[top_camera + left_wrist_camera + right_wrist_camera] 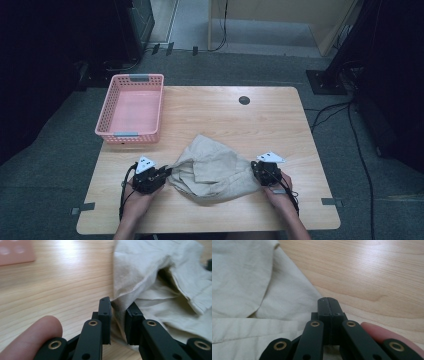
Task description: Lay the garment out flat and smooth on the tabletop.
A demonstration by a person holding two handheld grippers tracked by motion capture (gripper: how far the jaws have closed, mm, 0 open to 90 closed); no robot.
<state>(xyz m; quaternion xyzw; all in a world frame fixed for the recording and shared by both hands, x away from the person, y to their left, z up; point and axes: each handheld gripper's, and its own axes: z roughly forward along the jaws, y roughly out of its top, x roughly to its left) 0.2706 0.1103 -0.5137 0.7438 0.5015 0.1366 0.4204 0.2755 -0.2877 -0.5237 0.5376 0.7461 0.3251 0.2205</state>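
From the high view, a crumpled beige cloth garment (212, 169) lies on the near half of the light wooden table (260, 115), between the left gripper (167, 173) at its left edge and the right gripper (254, 170) at its right edge; an empty pink plastic lattice basket (131, 108) sits at the far left corner. In the left gripper view, the jaws stand slightly apart with a fold of the garment between them. In the right gripper view, the jaws are pressed together at the cloth's edge, though whether they pinch fabric I cannot tell
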